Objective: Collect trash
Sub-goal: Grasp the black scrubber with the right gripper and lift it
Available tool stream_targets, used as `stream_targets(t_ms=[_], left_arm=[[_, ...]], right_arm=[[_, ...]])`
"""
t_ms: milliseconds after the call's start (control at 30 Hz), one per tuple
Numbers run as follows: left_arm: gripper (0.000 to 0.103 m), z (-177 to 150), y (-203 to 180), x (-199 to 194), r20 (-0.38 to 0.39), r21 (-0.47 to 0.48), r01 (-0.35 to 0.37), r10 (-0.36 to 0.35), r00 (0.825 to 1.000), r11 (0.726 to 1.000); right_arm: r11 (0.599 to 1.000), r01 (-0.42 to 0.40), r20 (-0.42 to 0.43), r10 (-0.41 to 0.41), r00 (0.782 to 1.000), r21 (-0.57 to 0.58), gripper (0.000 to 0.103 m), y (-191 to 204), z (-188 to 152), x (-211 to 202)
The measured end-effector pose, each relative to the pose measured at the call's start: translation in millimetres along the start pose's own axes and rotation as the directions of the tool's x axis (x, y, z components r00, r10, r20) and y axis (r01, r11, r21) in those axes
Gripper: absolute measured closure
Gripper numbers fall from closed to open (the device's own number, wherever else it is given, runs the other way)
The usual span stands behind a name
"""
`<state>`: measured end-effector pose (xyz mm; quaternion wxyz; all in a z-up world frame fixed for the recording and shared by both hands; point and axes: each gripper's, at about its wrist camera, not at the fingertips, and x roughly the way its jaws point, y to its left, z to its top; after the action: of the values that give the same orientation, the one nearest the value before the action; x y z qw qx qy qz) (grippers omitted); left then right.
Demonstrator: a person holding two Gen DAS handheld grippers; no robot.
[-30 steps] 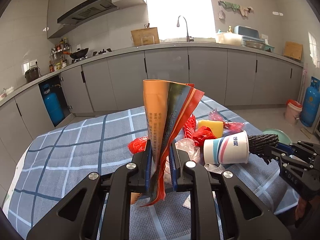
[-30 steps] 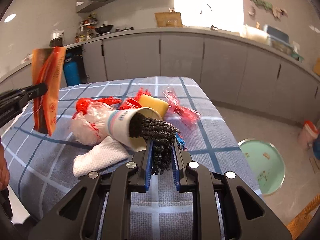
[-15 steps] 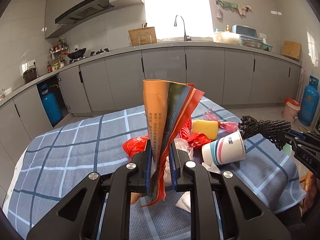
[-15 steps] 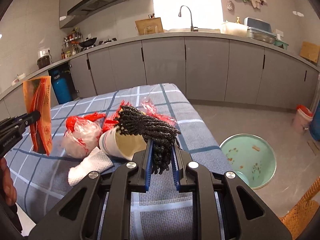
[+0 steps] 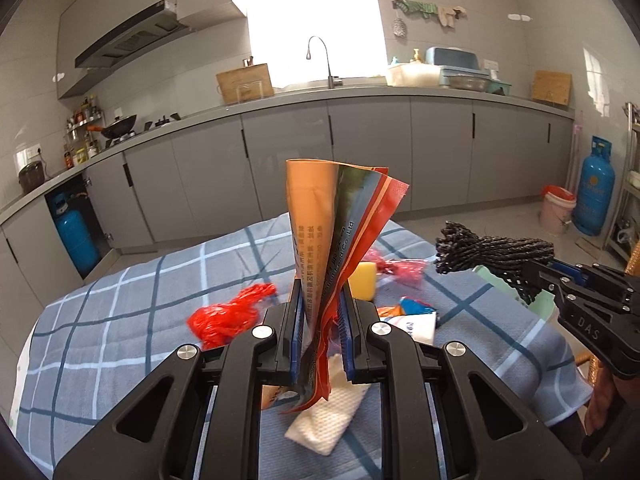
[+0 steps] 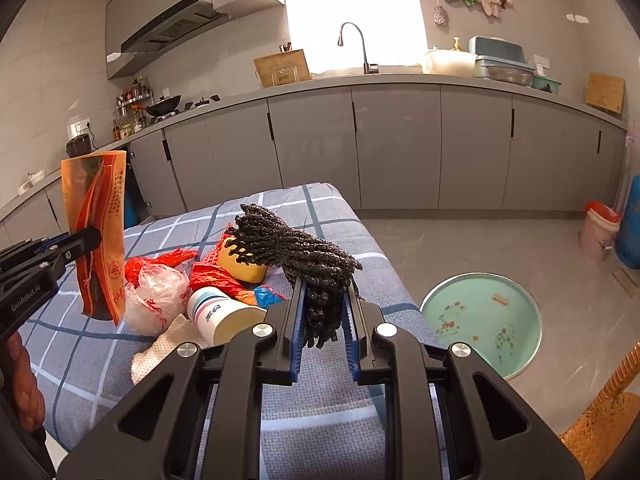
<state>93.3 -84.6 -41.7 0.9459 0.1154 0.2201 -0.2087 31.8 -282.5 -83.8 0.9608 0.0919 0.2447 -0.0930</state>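
Observation:
My left gripper [image 5: 320, 320] is shut on an orange and red snack wrapper [image 5: 332, 232] held upright above the table; it also shows in the right wrist view [image 6: 98, 232]. My right gripper [image 6: 324, 320] is shut on a black knotted mesh bundle [image 6: 296, 248], lifted clear of the table; the bundle shows at the right of the left wrist view [image 5: 488, 254]. On the blue checked tablecloth [image 6: 120, 368] lie a striped paper cup [image 6: 218, 314] on its side, a clear plastic bag [image 6: 156, 296], red plastic scraps [image 5: 228, 314], a yellow sponge [image 5: 362, 280] and a white tissue [image 5: 328, 416].
A mint-green basin [image 6: 482, 316] sits on the floor right of the table. A wicker chair [image 6: 604, 424] is at the bottom right. Grey kitchen cabinets [image 6: 400, 148] run behind, with blue gas cylinders [image 5: 596, 188] and a pink bucket [image 6: 600, 232].
My right gripper has lifted the black mesh bundle out of the paper cup and raised it, moving right. The cup stays on its side. My left gripper still holds the wrapper.

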Motion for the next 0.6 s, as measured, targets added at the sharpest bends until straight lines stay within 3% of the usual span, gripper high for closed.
stream_targets(t_ms=[600], left_arm=[[0.086,40.0,-106.0,23.6,0.023,0.143,0.145,-0.149,0.988,0.979]], right_arm=[[0.983,0.115,0.012,-0.118,0.993,0.146,0.084,-88.6,-6.2,-4.6]])
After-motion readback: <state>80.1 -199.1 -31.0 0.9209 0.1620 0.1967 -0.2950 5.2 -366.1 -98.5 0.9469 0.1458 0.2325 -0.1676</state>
